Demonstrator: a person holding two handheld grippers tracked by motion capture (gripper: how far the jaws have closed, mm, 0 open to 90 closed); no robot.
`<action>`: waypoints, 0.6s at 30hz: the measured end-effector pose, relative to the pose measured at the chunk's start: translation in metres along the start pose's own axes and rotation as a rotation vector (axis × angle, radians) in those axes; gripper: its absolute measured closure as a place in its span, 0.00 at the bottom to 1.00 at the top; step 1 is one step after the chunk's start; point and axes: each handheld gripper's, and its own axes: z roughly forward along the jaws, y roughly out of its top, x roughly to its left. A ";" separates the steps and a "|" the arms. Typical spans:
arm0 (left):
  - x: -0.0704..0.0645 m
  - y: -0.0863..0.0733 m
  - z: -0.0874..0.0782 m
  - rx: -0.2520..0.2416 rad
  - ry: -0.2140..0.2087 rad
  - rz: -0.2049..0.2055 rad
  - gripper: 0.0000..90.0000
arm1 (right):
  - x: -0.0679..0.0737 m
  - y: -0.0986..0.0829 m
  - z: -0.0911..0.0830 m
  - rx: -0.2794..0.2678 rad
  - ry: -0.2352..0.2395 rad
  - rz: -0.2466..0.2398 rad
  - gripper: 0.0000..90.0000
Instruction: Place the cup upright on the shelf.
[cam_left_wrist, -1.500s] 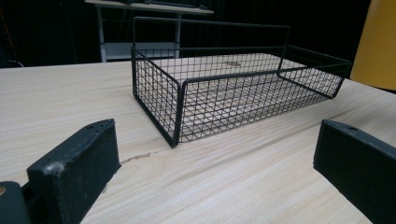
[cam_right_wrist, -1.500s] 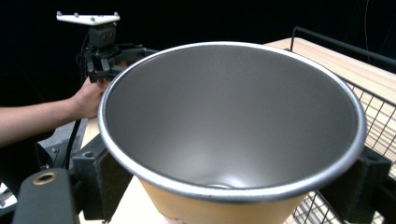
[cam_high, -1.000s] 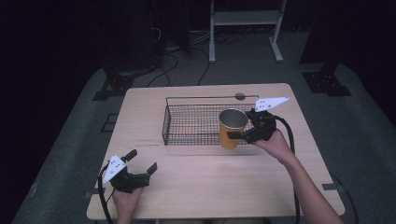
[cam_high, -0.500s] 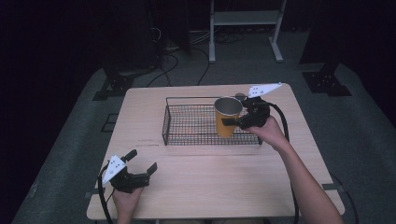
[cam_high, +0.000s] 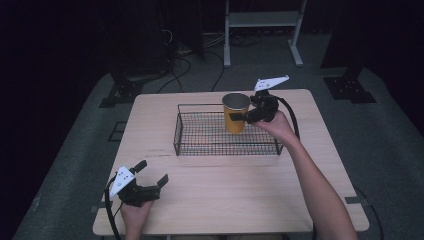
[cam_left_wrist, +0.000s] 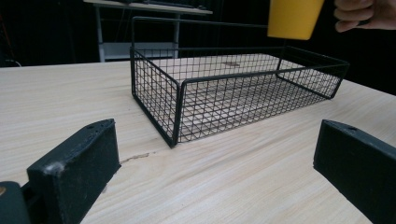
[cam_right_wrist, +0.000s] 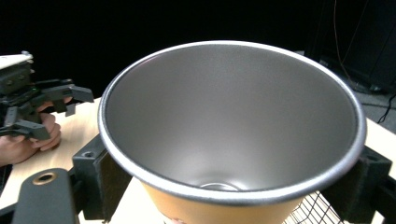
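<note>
1. High view: The yellow cup (cam_high: 235, 113) stands upright, its long axis vertical and its open silver-lined mouth facing up. It is held above the far right part of the black wire basket (cam_high: 200, 145), which sits on the far half of the wooden table (cam_high: 240, 195). The right gripper (cam_high: 243, 116) pinches the cup's side from the right, one jaw on each flank. The right hand (cam_high: 275, 124) sits behind the gripper, and the forearm runs diagonally back to the table's near right edge. The left gripper (cam_high: 150, 174) rests near the table's near left corner, well apart from the basket, its jaws spread and pointing toward the basket. The left hand (cam_high: 135, 212) grips it from below, at the table's near edge.

2. Left gripper view: The two black jaws stand wide apart with bare table (cam_left_wrist: 243, 186) between them. The basket (cam_left_wrist: 175, 109) lies ahead, one corner nearest. The cup's (cam_left_wrist: 294, 18) yellow base hangs above the basket's far right end, clear of the wire. Fingers (cam_left_wrist: 362, 14) of the right hand show at the top right.

3. Right gripper view: The cup (cam_right_wrist: 229, 135) sits between the jaws, clamped at both flanks, its mouth tilted toward the camera and its grey inside visible down to the bottom. Basket mesh (cam_right_wrist: 313, 212) shows at the lower right. The left gripper (cam_right_wrist: 60, 100) and left hand (cam_right_wrist: 28, 140) lie far off at the left on the table.
</note>
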 end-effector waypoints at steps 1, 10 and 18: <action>0.000 0.000 0.000 0.000 0.000 0.000 0.00 | -0.005 -0.002 0.007 0.018 -0.002 0.004 0.16; 0.000 0.000 0.000 -0.002 -0.002 -0.002 0.00 | -0.024 -0.019 0.027 0.048 -0.015 0.040 0.16; 0.000 0.000 0.000 -0.003 -0.003 -0.003 0.00 | -0.036 -0.037 0.045 0.097 -0.025 0.053 0.15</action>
